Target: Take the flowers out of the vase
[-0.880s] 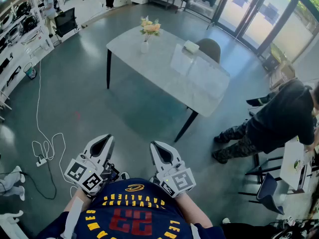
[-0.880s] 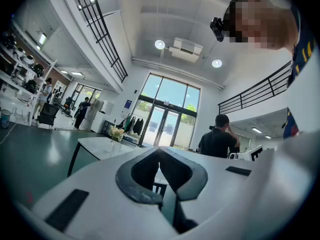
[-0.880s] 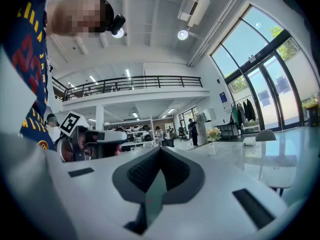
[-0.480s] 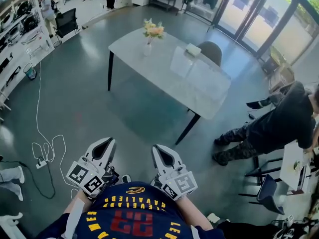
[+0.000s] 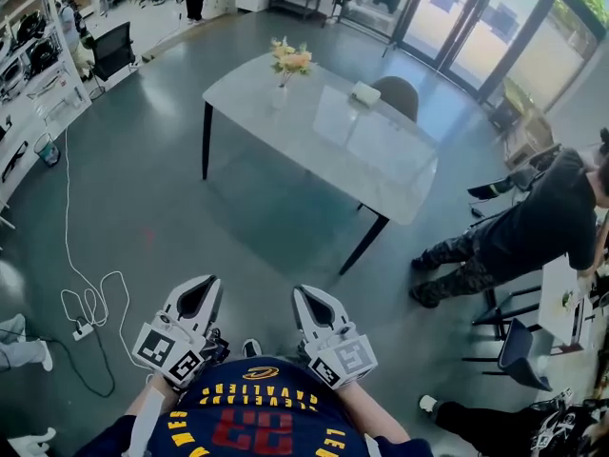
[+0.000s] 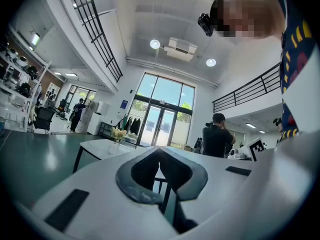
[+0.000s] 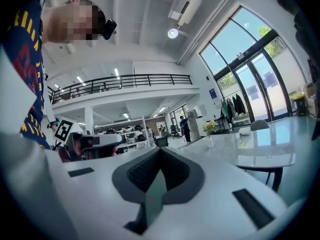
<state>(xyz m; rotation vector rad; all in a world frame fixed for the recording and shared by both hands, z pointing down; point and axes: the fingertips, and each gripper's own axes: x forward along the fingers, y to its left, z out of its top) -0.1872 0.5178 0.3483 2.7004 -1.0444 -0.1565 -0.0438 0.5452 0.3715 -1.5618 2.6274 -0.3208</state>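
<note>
The left hand-held gripper (image 5: 197, 291) and right hand-held gripper (image 5: 312, 303) are clenched empty, well apart from the flowers (image 5: 290, 58) in a vase (image 5: 278, 89) at twelve o'clock on the desk (image 5: 333, 150); a sideways tug could tip the vase.

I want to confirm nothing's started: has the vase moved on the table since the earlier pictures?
No. The vase, flowers still in it, stands by the same far-left corner of the table as before.

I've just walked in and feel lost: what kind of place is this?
Probably an open workshop or lab hall: tall glass doors, cluttered shelves along the wall, and a mezzanine railing overhead.
</note>
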